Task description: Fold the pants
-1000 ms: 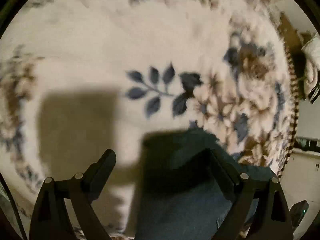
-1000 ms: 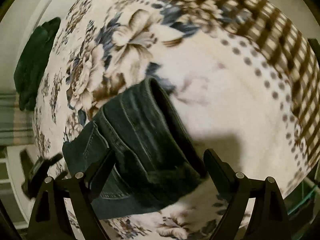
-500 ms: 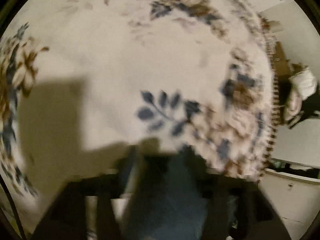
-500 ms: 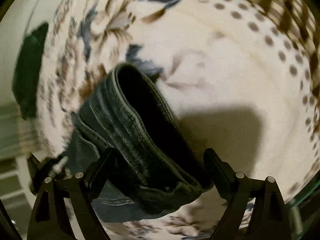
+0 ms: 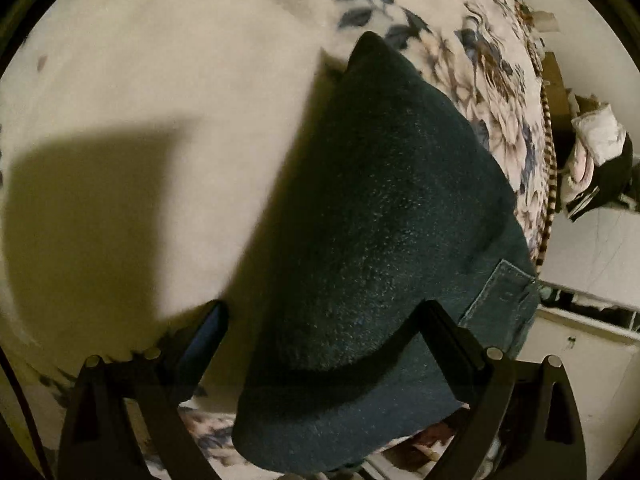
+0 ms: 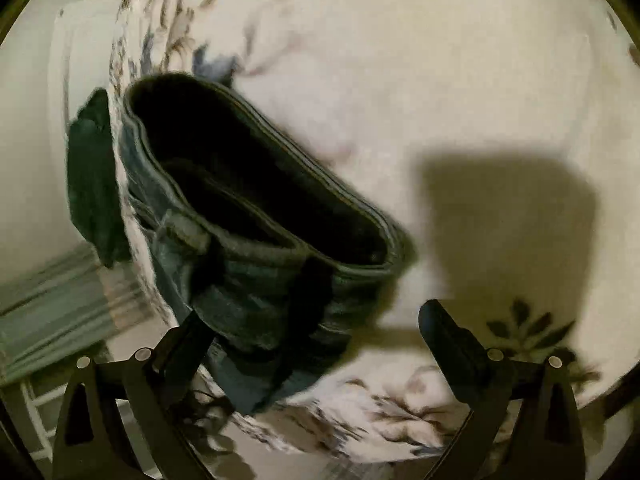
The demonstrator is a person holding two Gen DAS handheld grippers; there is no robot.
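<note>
While the jaws of the left gripper (image 5: 320, 344) are opening and stand wide, dark denim of the pants (image 5: 384, 216) lies between them, but neither pad visibly presses on the cloth; the right-hand finger (image 5: 448, 340) overlaps the fabric in the picture, and contact there cannot be confirmed. The left-hand finger (image 5: 204, 336) stands clear over pale bedding.

The right gripper (image 6: 312, 340) is likewise opening, its jaws spread wide. Its left-hand finger (image 6: 188, 344) sits at the lower edge of the pants (image 6: 256, 216); the right-hand finger (image 6: 444, 340) is well apart from them, over bare bedding. No grip is seen on either side.

The pants lie bunched on a cream blanket (image 5: 160, 80) with blue and brown floral print. In the left wrist view they show as a broad dark mound, with a stitched pocket (image 5: 500, 300) at the lower right. In the right wrist view the waistband gapes open towards the camera, with a belt loop (image 6: 184, 232) on its near side. The pants lie close to the blanket's (image 6: 440, 60) left edge in this view.

A block-shaped shadow (image 6: 508, 220) falls on the blanket to the right of the pants. Beyond the blanket's edge, a dark green cloth (image 6: 92, 184) hangs or lies; which cannot be told. In the left wrist view, pale bundled items (image 5: 592, 148) sit past the far right edge.
</note>
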